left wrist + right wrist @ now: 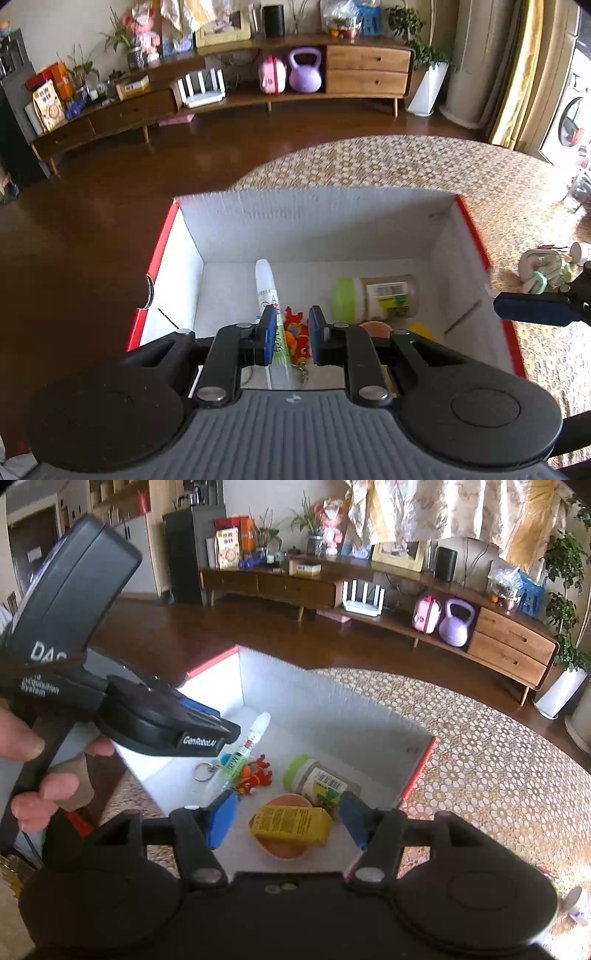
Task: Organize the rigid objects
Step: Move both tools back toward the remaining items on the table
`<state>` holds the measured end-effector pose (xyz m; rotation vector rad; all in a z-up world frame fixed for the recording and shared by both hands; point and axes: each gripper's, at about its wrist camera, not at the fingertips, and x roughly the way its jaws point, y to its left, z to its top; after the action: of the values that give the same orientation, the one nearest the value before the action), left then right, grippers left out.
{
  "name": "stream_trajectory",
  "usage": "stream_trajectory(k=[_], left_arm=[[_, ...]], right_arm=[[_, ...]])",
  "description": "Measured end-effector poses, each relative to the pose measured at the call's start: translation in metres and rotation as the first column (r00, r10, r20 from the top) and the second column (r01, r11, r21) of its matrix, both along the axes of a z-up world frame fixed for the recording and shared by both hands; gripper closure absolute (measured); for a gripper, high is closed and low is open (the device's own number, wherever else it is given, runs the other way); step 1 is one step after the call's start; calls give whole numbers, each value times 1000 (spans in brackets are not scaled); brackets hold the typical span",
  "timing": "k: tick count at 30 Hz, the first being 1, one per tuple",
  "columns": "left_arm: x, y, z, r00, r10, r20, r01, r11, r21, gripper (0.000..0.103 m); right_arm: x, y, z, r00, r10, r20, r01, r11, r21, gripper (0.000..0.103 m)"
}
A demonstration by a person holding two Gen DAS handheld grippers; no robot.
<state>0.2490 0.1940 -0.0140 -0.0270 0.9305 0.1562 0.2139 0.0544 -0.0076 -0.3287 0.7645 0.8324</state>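
Both tools hang over the white box [332,716], and this looks like the gap between drops: the yellow carton [291,825] lies inside on the orange bowl [284,849], free of the right gripper [288,819], whose jaws stand wide and empty. Left gripper [291,332] is narrow, holding nothing. Next pick, I'd say, sits at three o'clock: the pale green items [543,269] on the tablecloth [406,162].

- Right gripper [290,821] at 6 o'clock, jaws apart, nothing between the pads; it hangs above the white box [332,716].
- Under it: yellow carton [291,827] lying on an orange bowl [284,851].
- Jar with green lid [317,775] at 1 o'clock of the carton; red toy [256,773] and tube [243,751] at 11 o'clock.
- Left gripper [232,729] at 9 o'clock, held by a hand [48,768], jaws closed, empty.
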Motion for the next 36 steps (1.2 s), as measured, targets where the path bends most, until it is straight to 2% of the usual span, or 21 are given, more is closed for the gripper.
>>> stream_trajectory(k=[12, 19, 31, 32, 34, 36], left_arm=[[-53, -45, 37, 993, -56, 107, 56, 998, 11, 85], [-81, -73, 53, 981, -84, 177, 83, 996, 13, 85], [-101, -133, 45, 962, -140, 233, 142, 990, 10, 85], [-102, -139, 43, 960, -148, 239, 149, 989, 17, 84], [-101, -152, 40, 956, -170, 240, 170, 985, 19, 74], [-102, -162, 36, 953, -174, 248, 178, 984, 7, 69]], right_arm=[[-35, -61, 39, 998, -43, 41, 38, 992, 120, 38], [-56, -92, 49, 996, -48, 70, 36, 986, 165, 30], [-68, -153, 43, 989, -130, 70, 112, 969, 220, 19], [-68, -159, 41, 988, -138, 72, 119, 968, 221, 19], [-67, -171, 35, 986, -151, 70, 133, 967, 218, 18], [-66, -182, 28, 983, -172, 65, 155, 964, 216, 18]])
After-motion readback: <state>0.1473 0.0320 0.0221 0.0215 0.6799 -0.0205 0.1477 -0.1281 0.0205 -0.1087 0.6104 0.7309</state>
